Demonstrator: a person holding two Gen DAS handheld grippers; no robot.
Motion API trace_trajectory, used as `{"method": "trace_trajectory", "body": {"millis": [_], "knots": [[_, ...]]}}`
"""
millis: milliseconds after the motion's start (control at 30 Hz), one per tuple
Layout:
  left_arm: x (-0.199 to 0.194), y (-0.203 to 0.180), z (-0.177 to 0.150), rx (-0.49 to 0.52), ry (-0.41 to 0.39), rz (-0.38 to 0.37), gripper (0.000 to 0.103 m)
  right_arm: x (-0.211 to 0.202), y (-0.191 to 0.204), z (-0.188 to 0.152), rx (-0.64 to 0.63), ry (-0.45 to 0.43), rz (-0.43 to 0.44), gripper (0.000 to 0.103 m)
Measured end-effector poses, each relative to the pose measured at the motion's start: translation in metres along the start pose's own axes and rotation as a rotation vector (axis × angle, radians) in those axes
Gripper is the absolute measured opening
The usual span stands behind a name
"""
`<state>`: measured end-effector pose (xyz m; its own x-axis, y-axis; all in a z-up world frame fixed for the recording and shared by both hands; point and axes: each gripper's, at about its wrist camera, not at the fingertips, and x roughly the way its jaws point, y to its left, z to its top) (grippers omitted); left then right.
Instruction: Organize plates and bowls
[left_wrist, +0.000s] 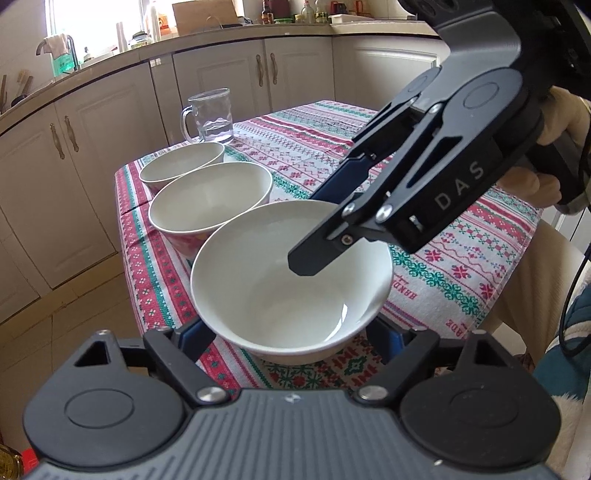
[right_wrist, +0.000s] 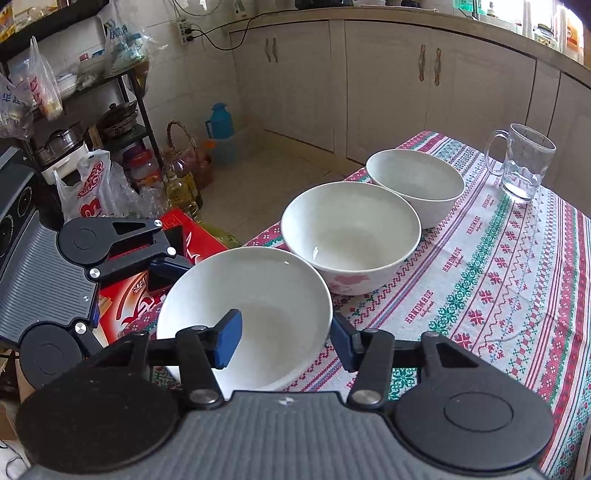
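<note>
Two grippers met at the nearest bowl (left_wrist: 280, 295), glossy, round, white, low in frame: right gripper (right_wrist: 284, 339) jaws clenched on its rim, left gripper (left_wrist: 295, 339) jaws hugging its sides.

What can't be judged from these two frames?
- Left wrist view: whether the left gripper pads touch the nearest bowl; the bowl hides them.
- Same view: right gripper's far finger, behind its own linkage.
- Right wrist view: glass mug's contents.
</note>
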<state>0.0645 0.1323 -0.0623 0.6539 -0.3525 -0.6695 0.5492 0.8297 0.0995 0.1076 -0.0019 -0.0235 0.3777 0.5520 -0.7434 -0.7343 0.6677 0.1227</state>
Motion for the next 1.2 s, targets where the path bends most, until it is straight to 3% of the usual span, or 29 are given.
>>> {"method": "trace_trajectory", "body": {"millis": [600, 1200], "knots": [[0.0, -0.029, 0.03, 0.063, -0.002, -0.051, 0.087, -0.042, -0.018, -0.02, 0.052, -0.055, -0.019, 0.058], [0.045, -0.069, 0.068, 0.14, -0.009, -0.172, 0.087, -0.086, -0.067, -0.062, 0.173, -0.089, -0.126, 0.059]]}}
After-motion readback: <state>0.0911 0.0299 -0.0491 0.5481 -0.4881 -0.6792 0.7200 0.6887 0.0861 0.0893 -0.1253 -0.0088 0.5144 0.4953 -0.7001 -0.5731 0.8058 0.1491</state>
